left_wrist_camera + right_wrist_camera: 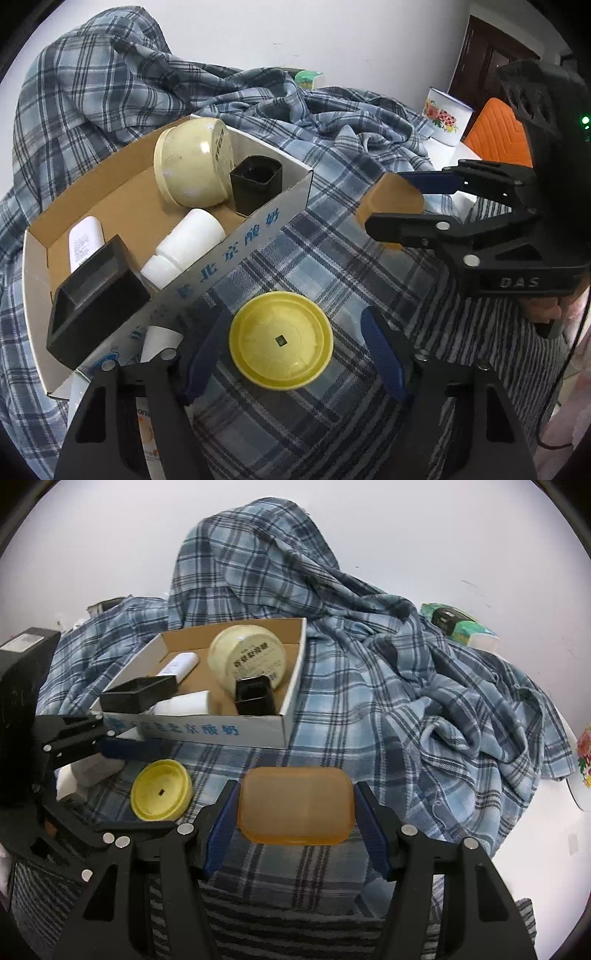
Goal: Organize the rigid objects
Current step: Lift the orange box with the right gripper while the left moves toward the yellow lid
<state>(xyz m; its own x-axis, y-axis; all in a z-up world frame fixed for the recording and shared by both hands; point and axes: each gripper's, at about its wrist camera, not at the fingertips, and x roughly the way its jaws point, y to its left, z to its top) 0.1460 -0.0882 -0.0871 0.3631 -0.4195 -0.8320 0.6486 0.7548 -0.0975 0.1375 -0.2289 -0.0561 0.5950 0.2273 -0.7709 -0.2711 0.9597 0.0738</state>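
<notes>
Right gripper (295, 805) is clamped on the orange translucent box (294, 805), held just above the plaid blanket (369, 701) — off to the side of the cardboard tray (236, 254). Left gripper (280, 347) is spread wide, its fingers either side of the yellow lid (280, 339) lying on the blanket right beside the tray, not gripping it.

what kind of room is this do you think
Probably a lived-in home room: a plaid blanket drapes the work surface, a floral enamel mug stands by the wall, and a wooden door is behind.
</notes>
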